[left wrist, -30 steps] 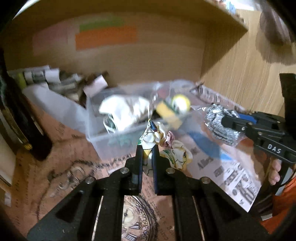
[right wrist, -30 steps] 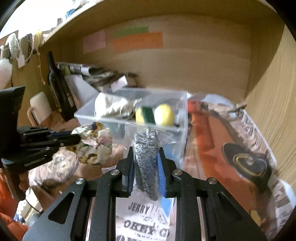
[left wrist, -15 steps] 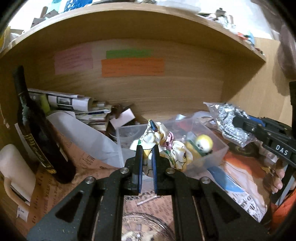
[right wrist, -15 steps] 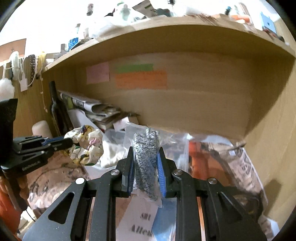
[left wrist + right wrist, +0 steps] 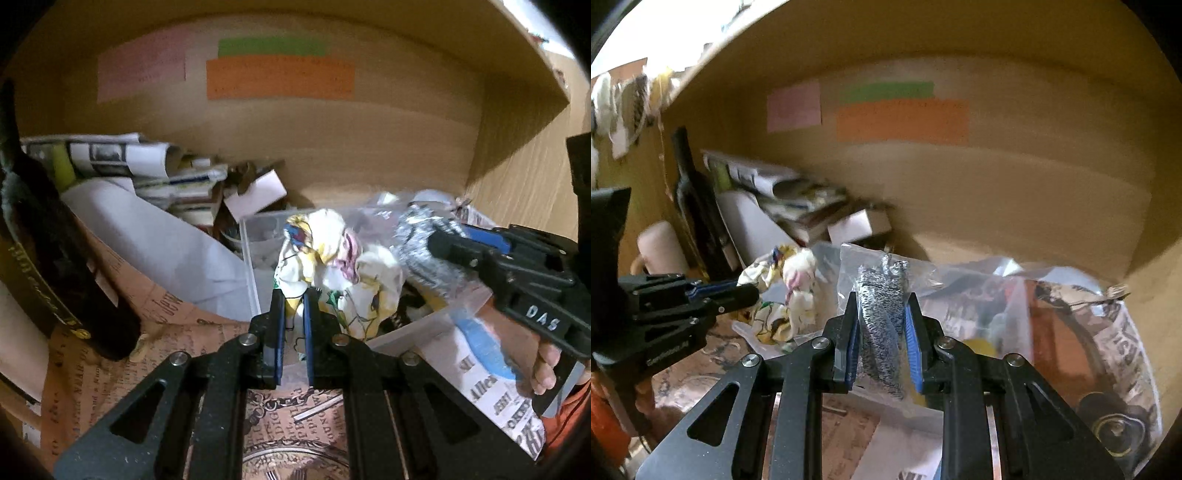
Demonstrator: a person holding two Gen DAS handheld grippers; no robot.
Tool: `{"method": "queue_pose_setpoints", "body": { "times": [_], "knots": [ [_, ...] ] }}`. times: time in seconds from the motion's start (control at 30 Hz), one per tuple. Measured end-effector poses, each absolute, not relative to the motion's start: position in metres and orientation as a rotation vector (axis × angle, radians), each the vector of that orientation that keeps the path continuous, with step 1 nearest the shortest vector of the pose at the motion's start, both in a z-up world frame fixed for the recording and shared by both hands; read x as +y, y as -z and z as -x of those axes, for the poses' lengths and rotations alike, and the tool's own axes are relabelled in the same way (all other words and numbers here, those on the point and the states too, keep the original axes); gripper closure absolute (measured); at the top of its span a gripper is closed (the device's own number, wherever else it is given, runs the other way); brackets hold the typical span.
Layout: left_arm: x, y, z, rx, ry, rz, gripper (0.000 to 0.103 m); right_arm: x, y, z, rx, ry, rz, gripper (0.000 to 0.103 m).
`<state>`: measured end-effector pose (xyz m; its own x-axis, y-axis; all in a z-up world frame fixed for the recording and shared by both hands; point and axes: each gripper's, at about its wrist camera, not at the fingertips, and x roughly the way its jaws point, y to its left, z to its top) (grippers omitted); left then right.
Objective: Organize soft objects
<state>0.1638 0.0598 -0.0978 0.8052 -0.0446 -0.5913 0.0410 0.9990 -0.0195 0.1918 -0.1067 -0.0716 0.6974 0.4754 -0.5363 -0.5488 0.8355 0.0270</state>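
My left gripper [image 5: 293, 299] is shut on a crumpled floral cloth [image 5: 332, 266] and holds it over the near edge of a clear plastic bin [image 5: 255, 258]. My right gripper [image 5: 881, 306] is shut on a clear bag with a grey-silver knitted item [image 5: 881, 314] and holds it above the same bin, to the right of the cloth. The cloth also shows in the right wrist view [image 5: 786, 295], held by the left gripper [image 5: 750, 293]. The bagged item and right gripper [image 5: 436, 240] show in the left wrist view. The bin's contents are mostly hidden.
A dark bottle [image 5: 48, 266] stands at the left with a white mug [image 5: 661, 247] beside it. Rolled newspapers and papers [image 5: 140, 166] pile against the wooden back wall. Printed paper covers the shelf floor [image 5: 110, 369]. A wooden side wall [image 5: 524, 177] rises at the right.
Both grippers have come down and forward toward the bin with their loads. The cloth and the bagged item now hang closer together over the bin.
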Motion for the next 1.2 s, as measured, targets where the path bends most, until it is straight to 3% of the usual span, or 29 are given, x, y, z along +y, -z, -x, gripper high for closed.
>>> {"method": "queue_pose_setpoints", "body": {
  "times": [0.13,0.2,0.3,0.33,0.37,0.5,0.6,1.03,1.2],
  "knots": [
    [0.061,0.107,-0.171,0.669,0.046,-0.004,0.093,-0.099,0.090,-0.201,0.623,-0.580,0.167,0.083],
    [0.060,0.109,-0.171,0.683,0.048,-0.009,0.085,-0.098,0.093,-0.202,0.631,-0.576,0.181,0.082],
    [0.059,0.109,-0.172,0.688,0.061,-0.008,0.079,-0.098,0.093,-0.202,0.635,-0.567,0.199,0.073],
    [0.059,0.108,-0.171,0.682,0.061,-0.011,0.077,-0.099,0.093,-0.201,0.632,-0.562,0.204,0.065],
    [0.058,0.107,-0.169,0.676,0.061,-0.012,0.073,-0.099,0.092,-0.199,0.624,-0.554,0.208,0.058],
    [0.056,0.097,-0.157,0.638,0.046,-0.010,0.052,-0.099,0.087,-0.198,0.608,-0.553,0.207,0.050],
    [0.057,0.085,-0.145,0.603,0.045,0.001,0.050,-0.103,0.078,-0.191,0.578,-0.554,0.193,0.041],
    [0.037,0.016,-0.079,0.349,0.070,0.007,0.041,-0.146,0.008,-0.133,0.353,-0.541,0.119,0.035],
    [0.031,-0.002,-0.054,0.281,0.101,0.032,0.030,-0.162,-0.012,-0.109,0.273,-0.533,0.085,0.029]
  ]
}}
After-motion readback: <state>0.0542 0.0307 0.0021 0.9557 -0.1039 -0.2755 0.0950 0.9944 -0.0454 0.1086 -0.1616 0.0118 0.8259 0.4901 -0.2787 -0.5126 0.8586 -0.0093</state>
